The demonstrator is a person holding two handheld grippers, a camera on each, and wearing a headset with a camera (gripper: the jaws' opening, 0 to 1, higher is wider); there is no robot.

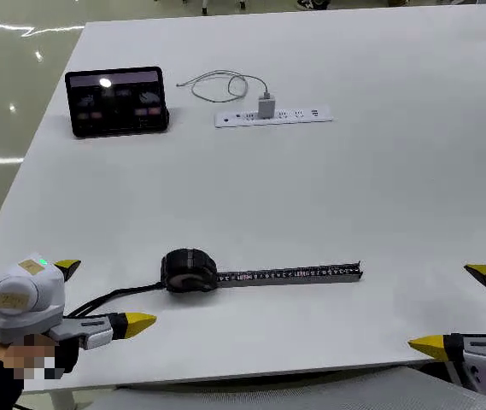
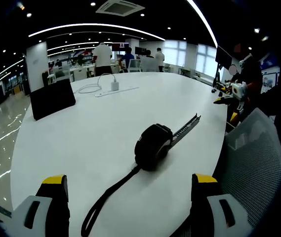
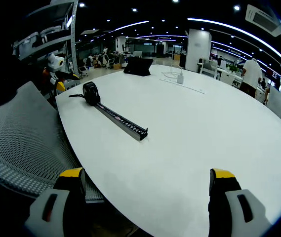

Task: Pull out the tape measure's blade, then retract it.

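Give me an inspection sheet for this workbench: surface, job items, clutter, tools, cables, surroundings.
Surface: white table.
Job's things: tape measure lying untouched, blade drawn out flat.
Clutter: tablet propped up, power strip with charger, far side.
Grippers: left tool open near the tape measure; right tool open, apart from the blade.
Cables: white cable looped by the strip; black strap trailing from the tape measure.
Surroundings: mesh chair, glossy floor.

One tape measure (image 1: 190,271), one tablet (image 1: 116,101), one power strip (image 1: 309,114), one charger (image 1: 266,107) — plus two grippers (image 1: 104,295) (image 1: 453,307).
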